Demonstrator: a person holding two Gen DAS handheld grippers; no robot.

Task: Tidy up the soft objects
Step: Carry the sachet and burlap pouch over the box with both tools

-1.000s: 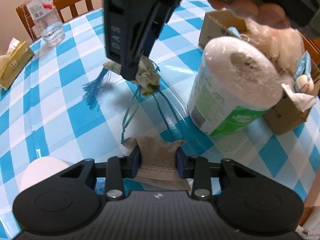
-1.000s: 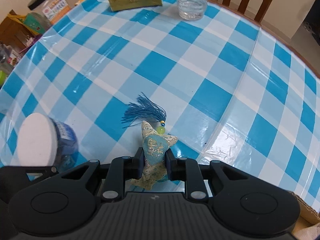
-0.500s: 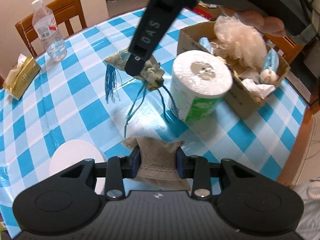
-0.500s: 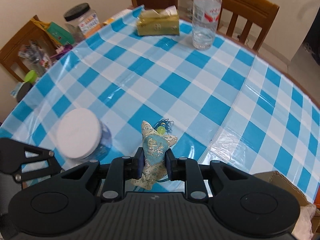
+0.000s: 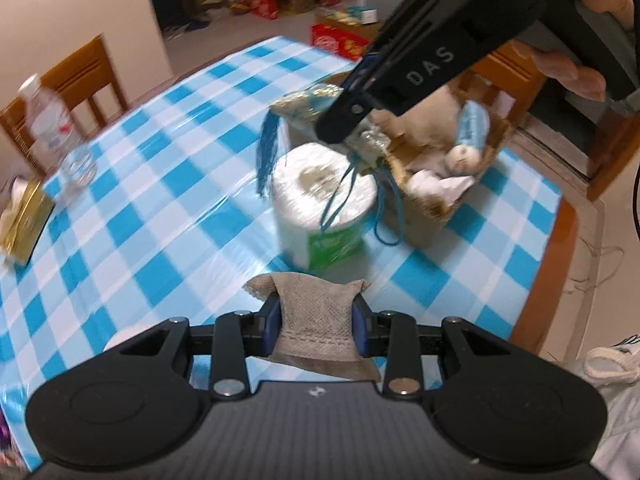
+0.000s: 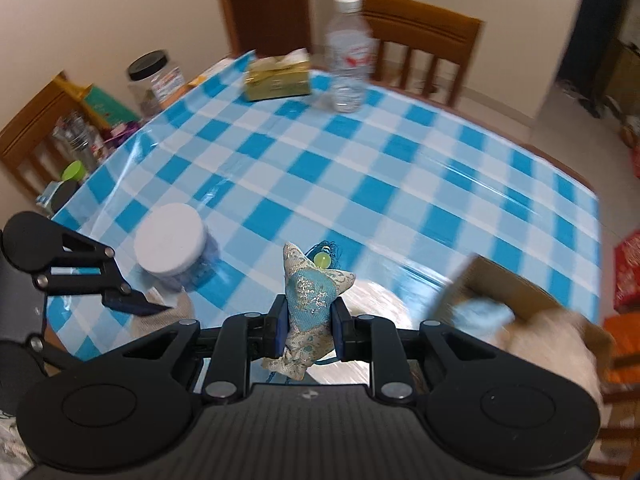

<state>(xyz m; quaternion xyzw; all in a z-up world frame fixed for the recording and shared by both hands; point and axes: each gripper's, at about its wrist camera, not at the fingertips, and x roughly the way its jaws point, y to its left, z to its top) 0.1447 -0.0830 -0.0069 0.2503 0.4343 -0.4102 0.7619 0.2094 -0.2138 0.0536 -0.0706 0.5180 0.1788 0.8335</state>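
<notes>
Left gripper (image 5: 317, 322): clamped on the grey pouch (image 5: 316, 320), held above the tabletop's (image 5: 160, 200) near edge, likely awaiting its turn.
Right gripper (image 6: 307, 330): closed on the blue sachet (image 6: 310, 304), raised over the paper roll (image 5: 320, 196).
Cardboard box (image 5: 436, 208): at the right edge, already holding soft items; probably the destination.
Sachet cords (image 5: 340, 200): dangling, so a high carry cleared the roll.

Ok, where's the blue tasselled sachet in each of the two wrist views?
Left wrist: blue tasselled sachet upper centre, hanging from the right gripper above the toilet paper roll.
Right wrist: sachet bottom centre, clamped between the fingers.
Shared landmark: water bottle beside the gold tissue pack.
</notes>
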